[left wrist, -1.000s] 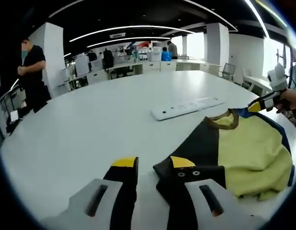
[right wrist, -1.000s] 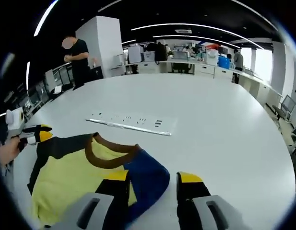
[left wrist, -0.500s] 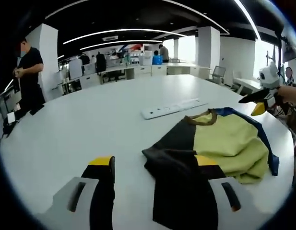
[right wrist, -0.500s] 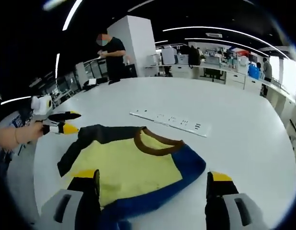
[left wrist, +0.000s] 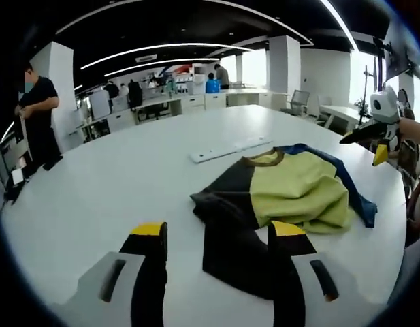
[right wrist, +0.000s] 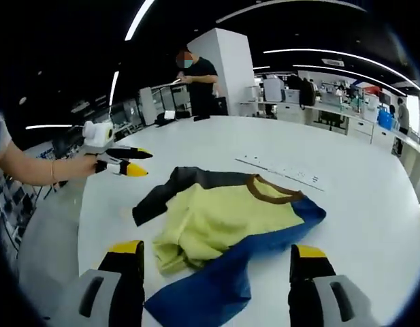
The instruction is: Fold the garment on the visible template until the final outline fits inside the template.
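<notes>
1. In my left gripper view the left gripper [left wrist: 220,238] has its jaws spread wide with nothing between them; a black sleeve of the shirt [left wrist: 284,187] lies just past the right-hand jaw.
2. The shirt sits rumpled on the white table [left wrist: 114,184]: yellow front, black side toward me, blue side beyond, brown collar facing the power strip [left wrist: 230,146].
3. The right gripper [left wrist: 374,139] shows at the view's right edge, up off the table and apart from the shirt.
4. In my right gripper view the right gripper [right wrist: 216,262] is likewise wide open and empty, the shirt's [right wrist: 227,218] blue sleeve lying between and just ahead of the jaws.
5. The left gripper [right wrist: 124,162] hangs at the left, held by a hand [right wrist: 84,165]; I think it is clear of the black sleeve, though the angle is poor.
6. A person [right wrist: 196,85] stands beyond the table.
</notes>
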The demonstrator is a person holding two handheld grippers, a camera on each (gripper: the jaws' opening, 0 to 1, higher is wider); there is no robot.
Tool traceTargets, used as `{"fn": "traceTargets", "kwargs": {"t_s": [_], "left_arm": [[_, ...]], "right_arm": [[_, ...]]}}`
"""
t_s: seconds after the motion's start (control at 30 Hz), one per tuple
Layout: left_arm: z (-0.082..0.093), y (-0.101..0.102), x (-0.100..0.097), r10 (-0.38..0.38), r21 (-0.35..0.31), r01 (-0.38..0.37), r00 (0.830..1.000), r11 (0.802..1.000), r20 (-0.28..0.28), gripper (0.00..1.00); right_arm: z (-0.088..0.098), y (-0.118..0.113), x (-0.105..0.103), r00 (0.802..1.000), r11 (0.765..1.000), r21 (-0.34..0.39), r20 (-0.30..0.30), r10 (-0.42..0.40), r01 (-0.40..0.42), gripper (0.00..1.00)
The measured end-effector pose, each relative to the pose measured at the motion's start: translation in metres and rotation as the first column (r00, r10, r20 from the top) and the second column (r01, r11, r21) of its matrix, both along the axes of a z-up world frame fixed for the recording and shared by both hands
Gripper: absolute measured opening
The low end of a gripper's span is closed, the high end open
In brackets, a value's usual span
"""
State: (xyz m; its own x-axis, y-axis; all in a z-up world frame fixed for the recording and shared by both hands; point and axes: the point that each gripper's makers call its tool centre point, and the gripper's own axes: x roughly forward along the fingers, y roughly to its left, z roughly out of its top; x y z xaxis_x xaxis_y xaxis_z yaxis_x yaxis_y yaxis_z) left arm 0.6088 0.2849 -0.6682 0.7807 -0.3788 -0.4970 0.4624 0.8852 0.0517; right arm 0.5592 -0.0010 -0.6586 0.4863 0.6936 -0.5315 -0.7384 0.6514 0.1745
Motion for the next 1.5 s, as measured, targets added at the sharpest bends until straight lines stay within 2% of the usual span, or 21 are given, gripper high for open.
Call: {"fn": "traceTargets", "kwargs": {"t_s": [0.13,0.27,0.4,0.53,0.57,0.67,0.73,0.93,1.0,1.1,1.13,1.23,1.3,1.4,1.5], "left_arm": [[-0.006,-0.005,-0.012,0.007,-0.06,-0.008,1.0,0.998,-0.01,0.52],[-0.021,-0.008,-0.024,-0.015,-0.008,0.015,1.0,1.0,-0.024,0.46],[-0.028,-0.011,-0.032,-0.012,-0.043,0.011,1.0,0.999,-0.022,0.4],[-0.042,-0.005,-0.036,0.018,-0.024,-0.019,0.999,1.0,-0.045,0.34],[-0.046,-0.004,-0.037,0.026,-0.023,-0.027,0.998,0.999,-0.052,0.33],[-0.058,-0.003,-0.043,0.047,-0.048,-0.051,0.995,0.998,-0.086,0.31],[-0.061,-0.005,-0.044,0.049,-0.082,-0.056,0.995,0.995,-0.086,0.28],[-0.073,0.002,-0.045,0.088,-0.046,-0.093,0.99,0.995,-0.106,0.24],[-0.077,0.002,-0.047,0.106,-0.078,-0.117,0.986,0.99,-0.13,0.24],[-0.08,0.0,-0.048,0.116,-0.103,-0.132,0.982,0.986,-0.149,0.19],[-0.081,-0.002,-0.049,0.117,-0.105,-0.134,0.981,0.985,-0.152,0.17],[-0.083,-0.008,-0.05,0.112,-0.118,-0.133,0.979,0.984,-0.17,0.16],[-0.086,-0.012,-0.052,0.105,-0.1,-0.125,0.978,0.987,-0.181,0.16],[-0.086,-0.011,-0.05,0.116,-0.088,-0.132,0.978,0.987,-0.175,0.14],[-0.088,-0.01,-0.051,0.107,-0.045,-0.117,0.978,0.992,-0.177,0.07]], "right_arm": [[-0.016,0.0,-0.027,0.998,0.997,-0.051,-0.01,0.064,-0.064,0.86],[-0.029,0.002,-0.044,0.996,0.995,-0.05,-0.025,0.08,-0.081,0.81],[-0.042,0.005,-0.06,0.991,0.987,-0.096,-0.02,0.13,-0.131,0.77],[-0.055,0.009,-0.075,0.981,0.975,-0.117,-0.041,0.188,-0.191,0.72],[-0.06,0.01,-0.08,0.978,0.97,-0.127,-0.062,0.201,-0.208,0.7],[-0.07,0.011,-0.086,0.972,0.957,-0.173,-0.06,0.226,-0.233,0.64],[-0.074,0.013,-0.088,0.971,0.957,-0.168,-0.074,0.225,-0.235,0.59],[-0.085,0.014,-0.093,0.969,0.941,-0.229,-0.063,0.24,-0.248,0.49],[-0.087,0.015,-0.094,0.968,0.936,-0.245,-0.061,0.244,-0.252,0.45],[-0.093,0.009,-0.093,0.963,0.903,-0.341,-0.029,0.268,-0.261,0.37],[-0.095,0.009,-0.093,0.962,0.898,-0.353,-0.022,0.273,-0.262,0.36],[-0.098,0.009,-0.093,0.963,0.893,-0.371,-0.014,0.268,-0.254,0.31],[-0.1,0.008,-0.094,0.963,0.888,-0.383,-0.012,0.27,-0.254,0.27],[-0.1,0.008,-0.095,0.966,0.895,-0.372,-0.021,0.258,-0.247,0.2],[-0.101,0.007,-0.094,0.974,0.902,-0.372,-0.022,0.228,-0.219,0.09]]}}
